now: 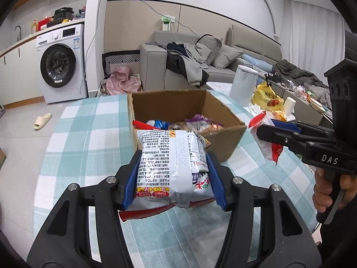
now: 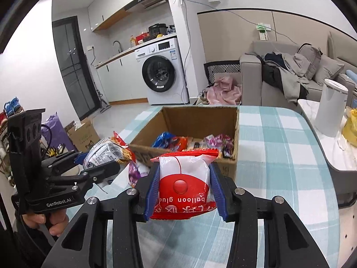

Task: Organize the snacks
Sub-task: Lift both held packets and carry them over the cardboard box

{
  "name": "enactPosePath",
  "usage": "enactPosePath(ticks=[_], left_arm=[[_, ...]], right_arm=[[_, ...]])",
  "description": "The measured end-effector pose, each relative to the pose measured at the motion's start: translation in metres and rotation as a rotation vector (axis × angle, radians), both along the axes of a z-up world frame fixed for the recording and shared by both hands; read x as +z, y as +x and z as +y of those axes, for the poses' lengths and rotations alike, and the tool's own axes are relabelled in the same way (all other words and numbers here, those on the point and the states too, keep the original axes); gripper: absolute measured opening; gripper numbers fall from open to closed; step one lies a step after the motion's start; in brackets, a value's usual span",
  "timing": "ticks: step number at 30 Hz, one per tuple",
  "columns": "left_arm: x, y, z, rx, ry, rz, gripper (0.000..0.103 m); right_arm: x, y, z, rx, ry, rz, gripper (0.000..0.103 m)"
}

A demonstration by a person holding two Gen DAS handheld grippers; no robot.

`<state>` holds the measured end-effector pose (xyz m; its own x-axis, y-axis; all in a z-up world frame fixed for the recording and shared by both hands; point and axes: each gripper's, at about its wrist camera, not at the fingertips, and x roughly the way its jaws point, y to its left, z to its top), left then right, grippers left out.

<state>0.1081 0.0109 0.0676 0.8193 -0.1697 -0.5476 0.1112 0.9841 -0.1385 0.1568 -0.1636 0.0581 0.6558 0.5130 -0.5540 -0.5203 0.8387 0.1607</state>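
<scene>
Cardboard box (image 1: 223, 143) on the bench already holds several snacks. My left claw (image 1: 174, 174) grips a silver packet (image 1: 169, 163), my right claw (image 2: 185, 187) a red-white one (image 2: 185, 178), both just short of the box.

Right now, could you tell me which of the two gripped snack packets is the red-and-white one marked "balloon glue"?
It is the packet in the right gripper. The left gripper holds a silvery white packet covered in small black print instead.
</scene>
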Motion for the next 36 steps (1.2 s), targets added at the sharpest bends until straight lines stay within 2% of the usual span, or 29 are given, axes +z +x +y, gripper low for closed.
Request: enactPosePath(ticks=[10,22,36], left_arm=[[0.021,0.018,0.005,0.025,-0.009,-0.037,0.053],[0.036,0.047,-0.005,0.041,0.016,-0.067,0.053],[0.042,0.078,-0.013,0.051,0.029,-0.072,0.053]], right_arm=[[0.014,0.022,-0.003,-0.041,0.055,0.003,0.044],[0.022,0.044,-0.002,-0.059,0.086,0.013,0.044],[0.029,0.060,0.008,-0.068,0.107,0.013,0.044]])
